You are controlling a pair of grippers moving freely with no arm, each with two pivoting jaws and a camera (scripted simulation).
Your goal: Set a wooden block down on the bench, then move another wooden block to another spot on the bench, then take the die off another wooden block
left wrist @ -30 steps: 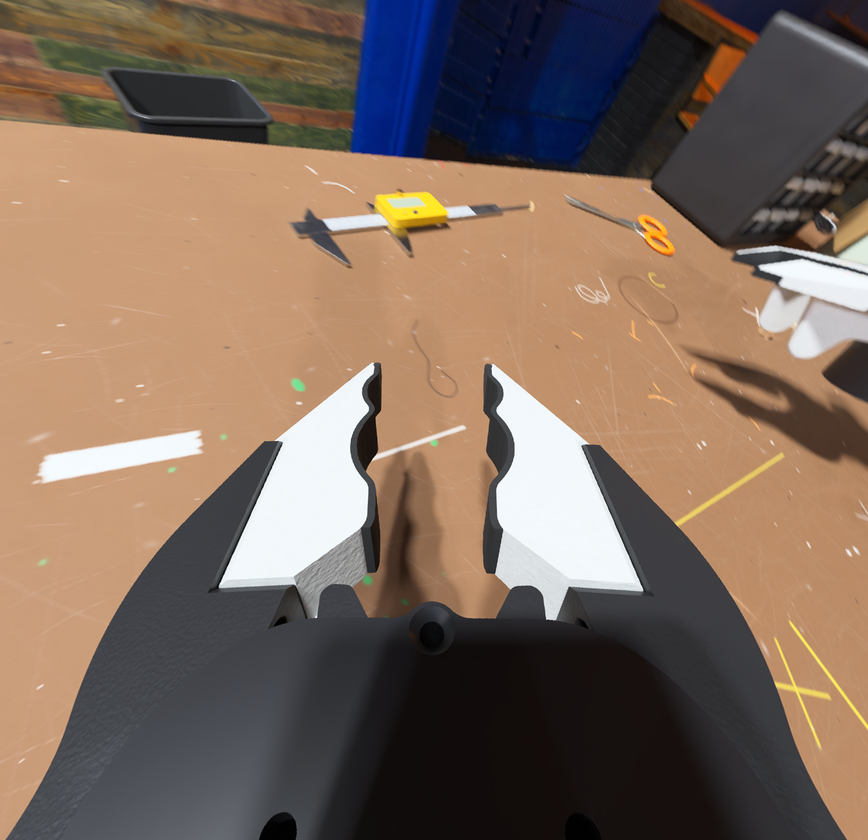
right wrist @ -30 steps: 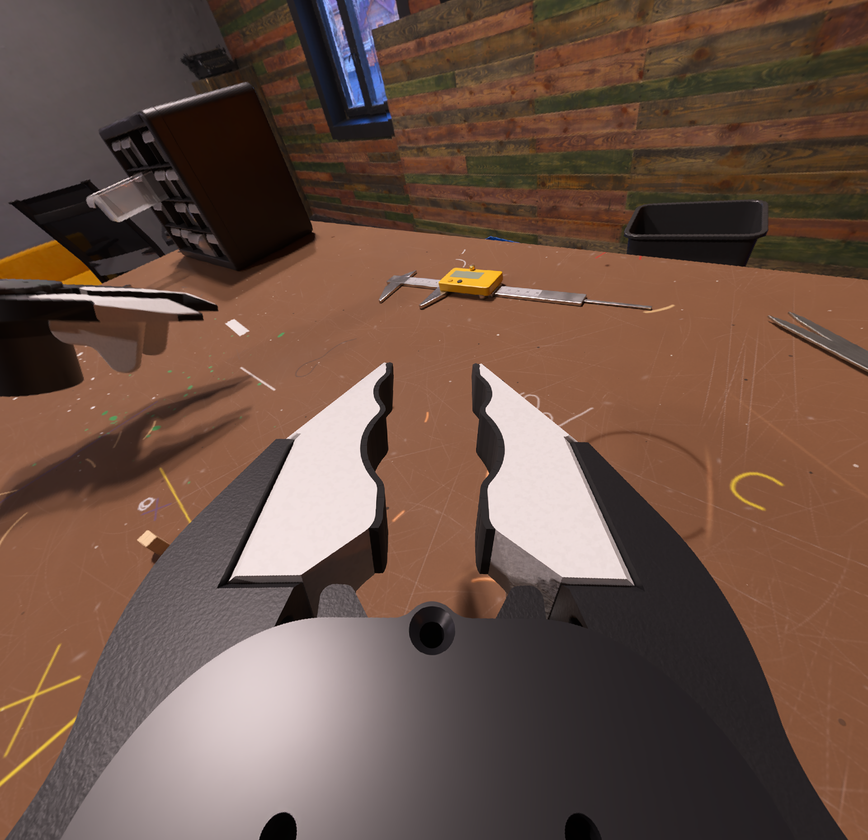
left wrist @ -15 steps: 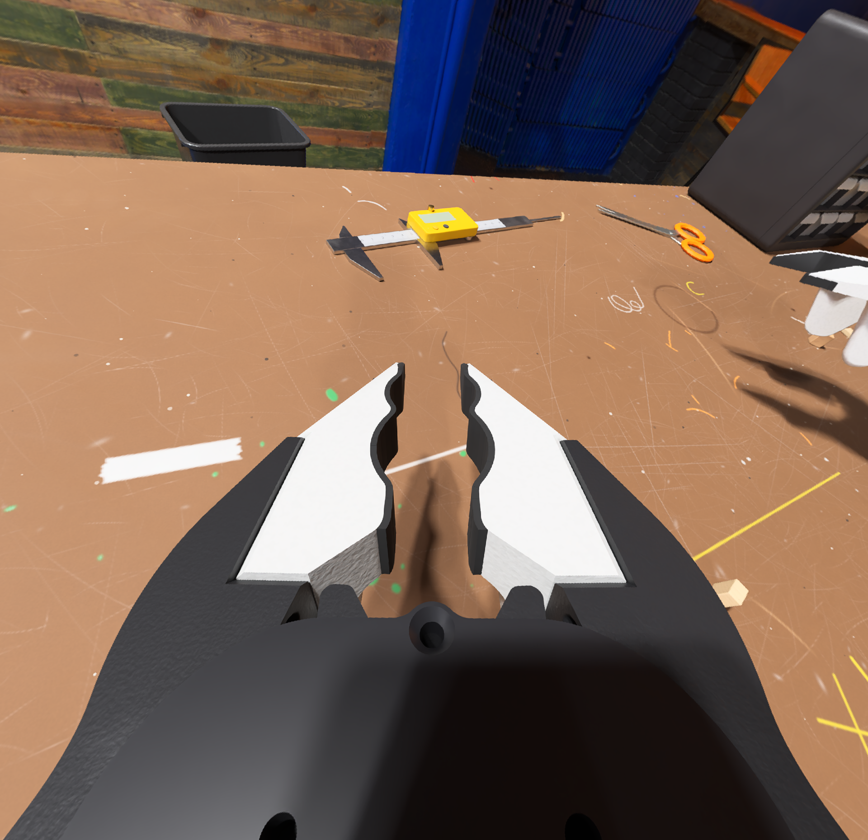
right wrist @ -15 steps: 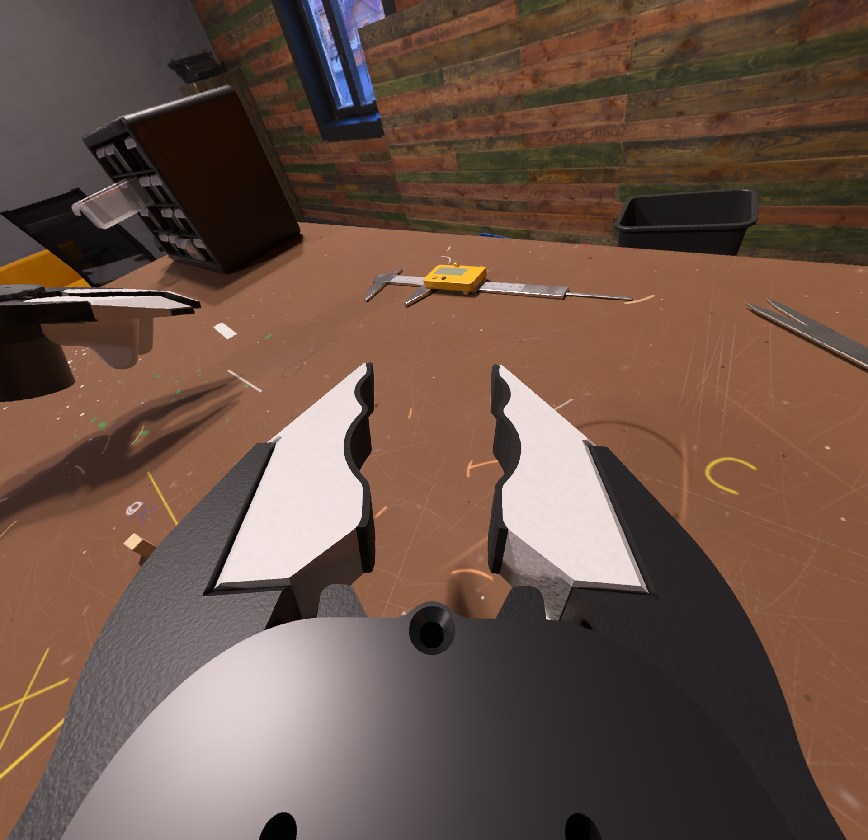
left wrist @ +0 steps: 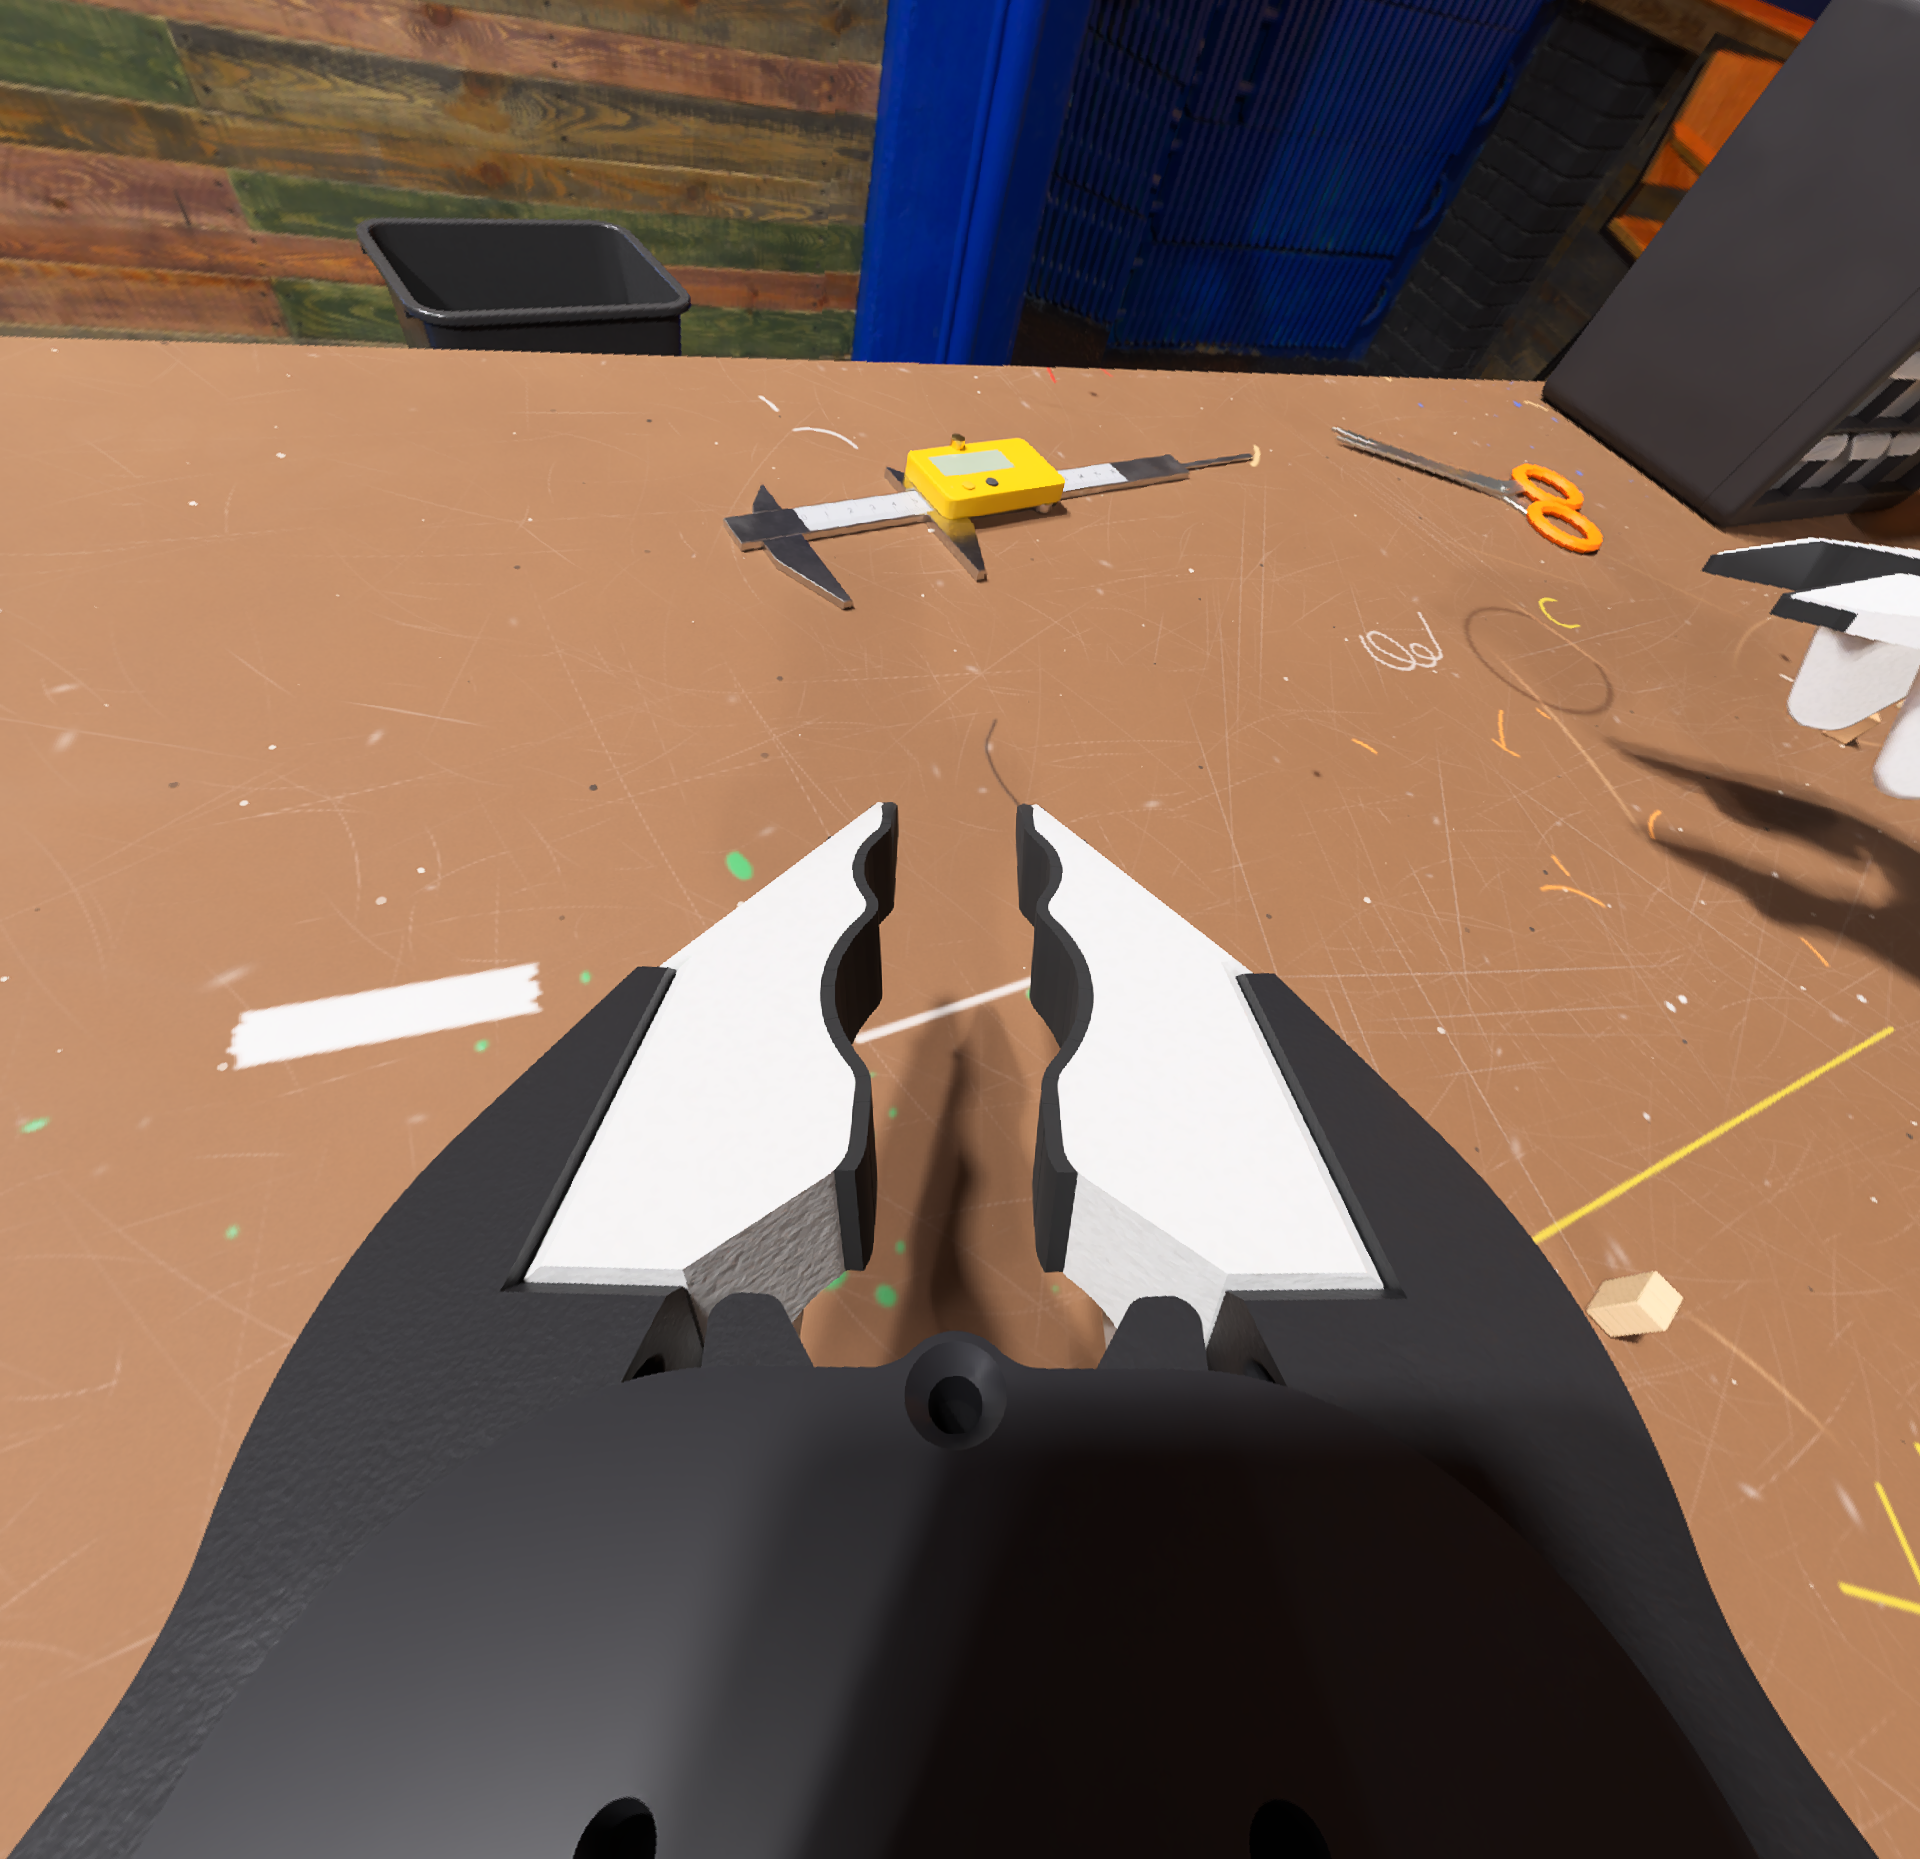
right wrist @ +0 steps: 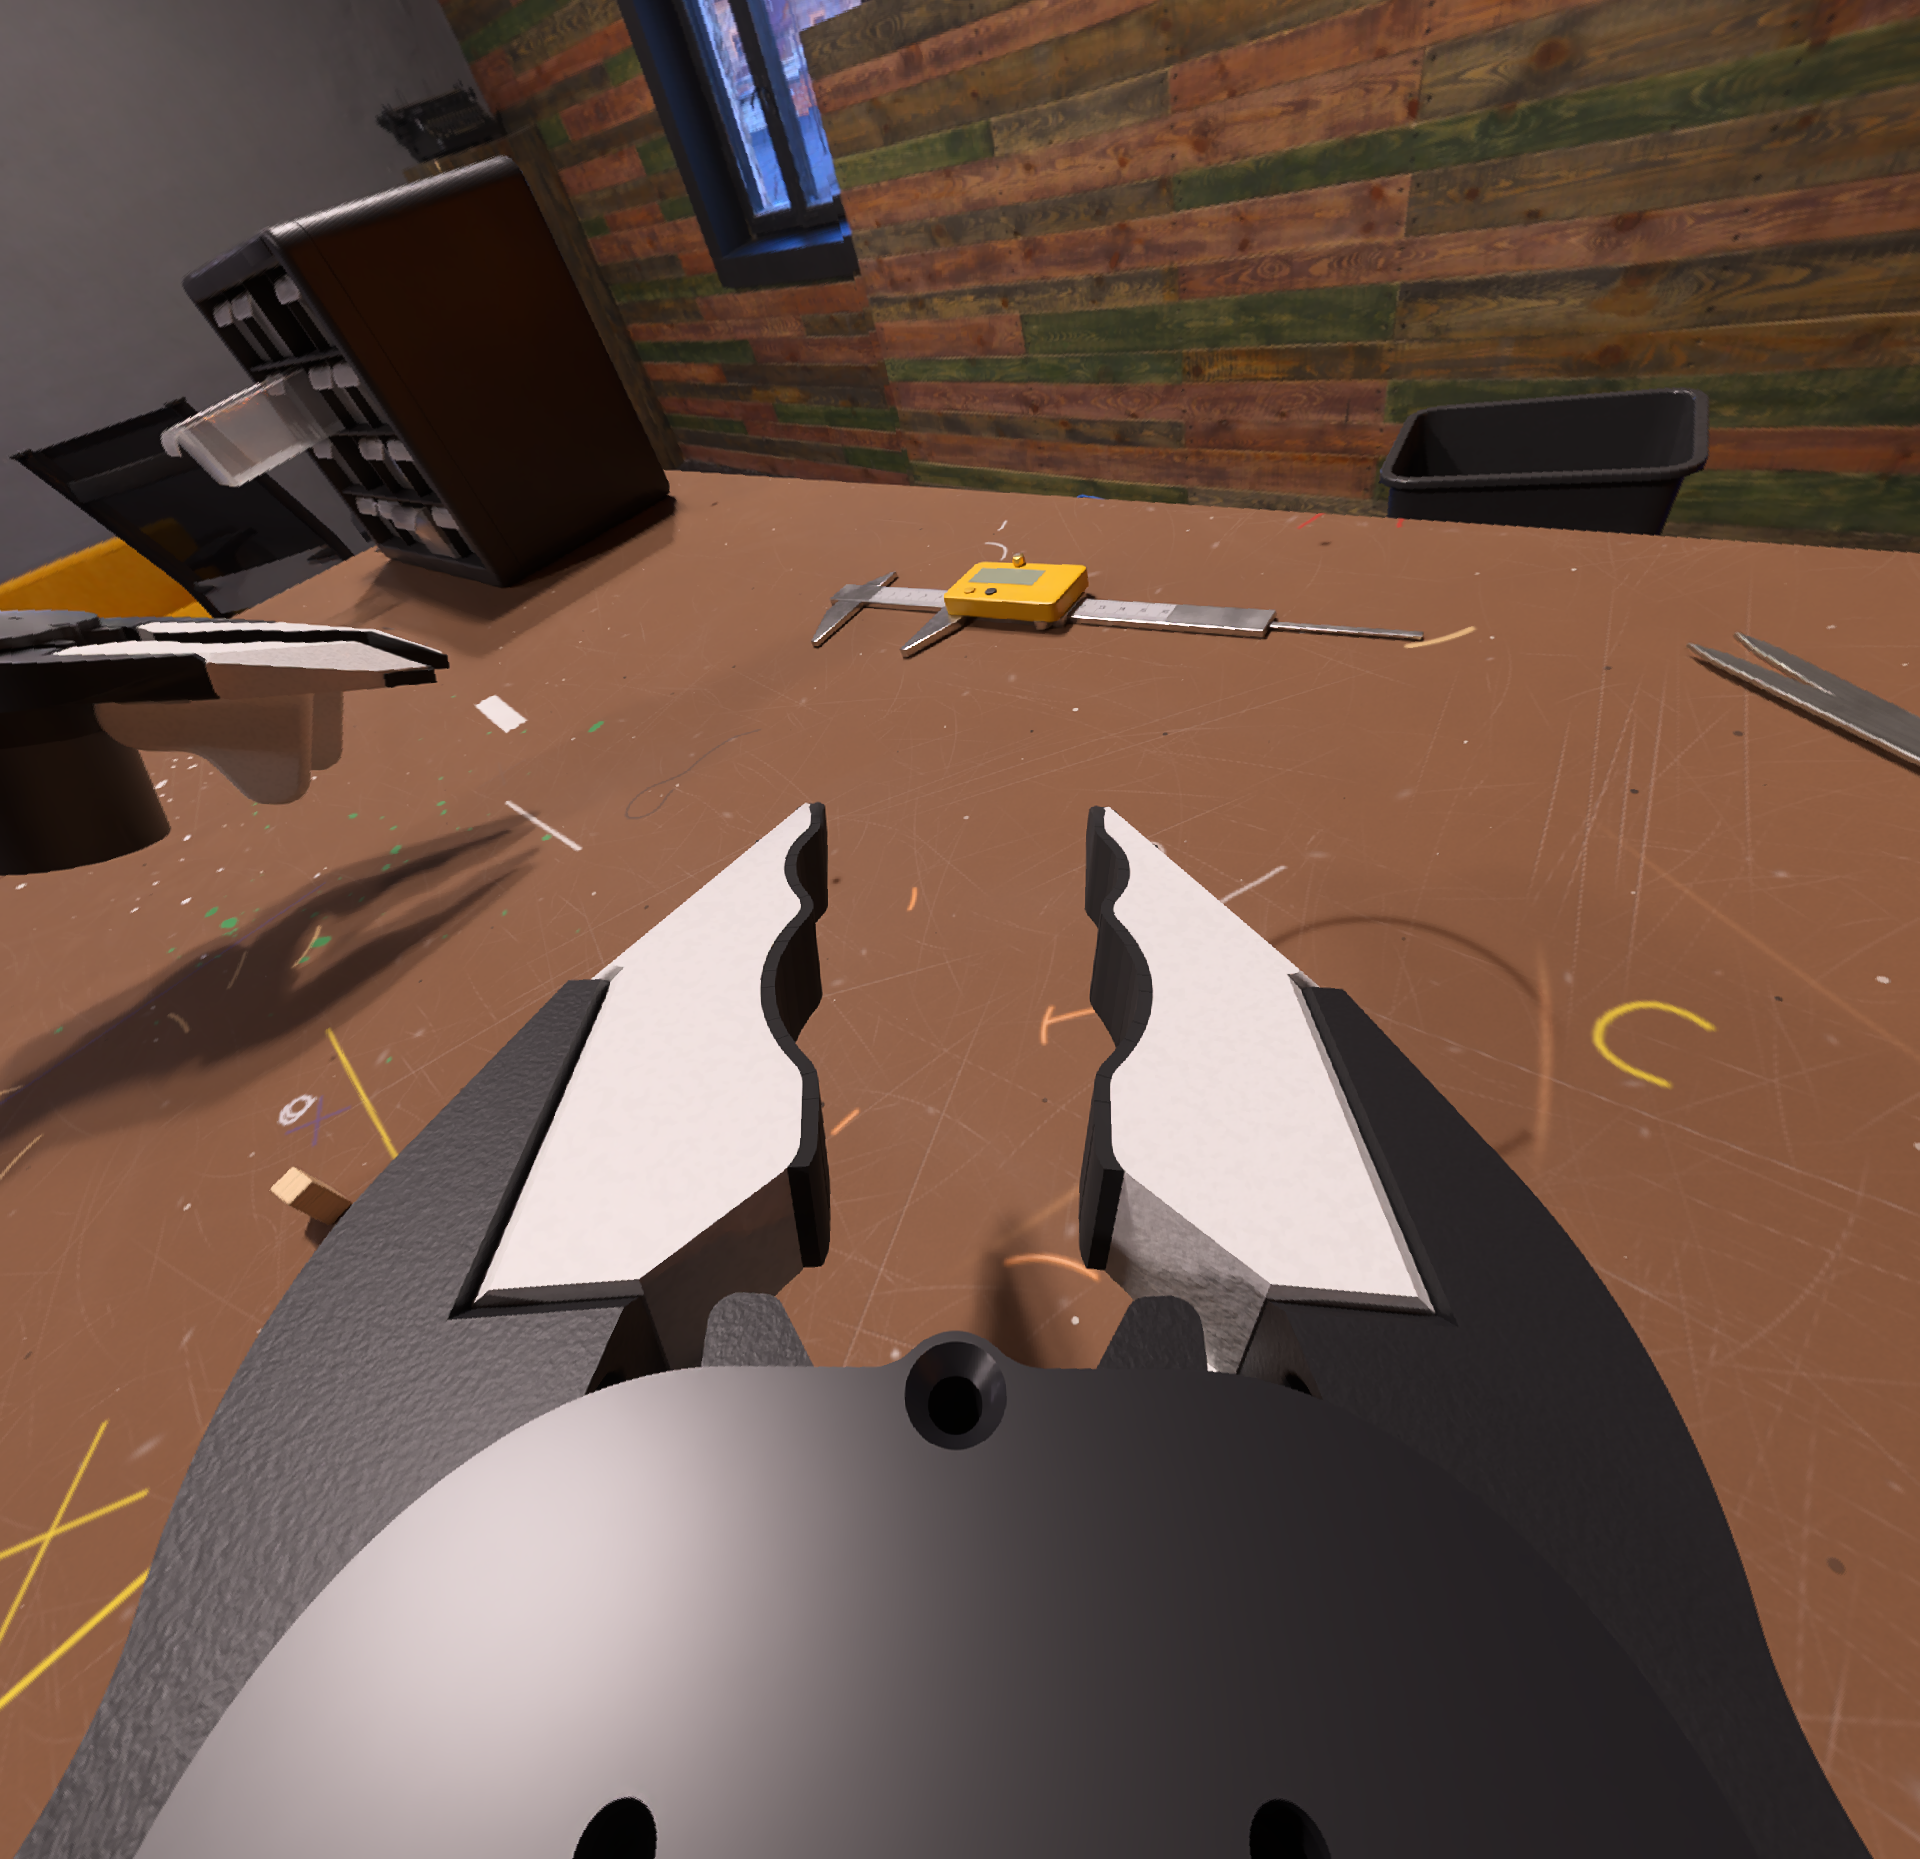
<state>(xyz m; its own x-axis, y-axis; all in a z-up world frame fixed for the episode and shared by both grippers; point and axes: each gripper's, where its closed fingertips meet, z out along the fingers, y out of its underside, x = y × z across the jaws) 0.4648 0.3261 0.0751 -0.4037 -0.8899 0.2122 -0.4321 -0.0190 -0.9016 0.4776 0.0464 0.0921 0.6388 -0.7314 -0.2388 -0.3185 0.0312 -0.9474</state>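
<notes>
Scratched brown bench [left wrist: 416, 666] carries one small pale wooden block [left wrist: 1633, 1302]; no die visible. Left gripper [left wrist: 956, 822] narrowly parted, right gripper [right wrist: 956, 822] wider, both empty. Progress indeterminate.

Bench [left wrist: 312, 666] count, places taken from the caliper. One yellow-bodied digital caliper [left wrist: 966, 500], mid-bench toward the far edge. One black bin [left wrist: 525, 287], beyond it at the wall, off its jaw end in the left wrist view. One pair of orange-handled scissors [left wrist: 1507, 490], off its rod end. One dark drawer cabinet [right wrist: 436, 375], farther out the same side, with one clear drawer [right wrist: 244, 438] pulled out. One wooden block [left wrist: 1633, 1302], small and pale, well nearer than the caliper; the same one shows in the right wrist view [right wrist: 309, 1194]. One strip of white tape [left wrist: 384, 1014], nearer than the caliper too. Two grippers: left gripper [left wrist: 956, 812], right gripper [right wrist: 956, 812], neither holding anything. Die: none seen.
</notes>
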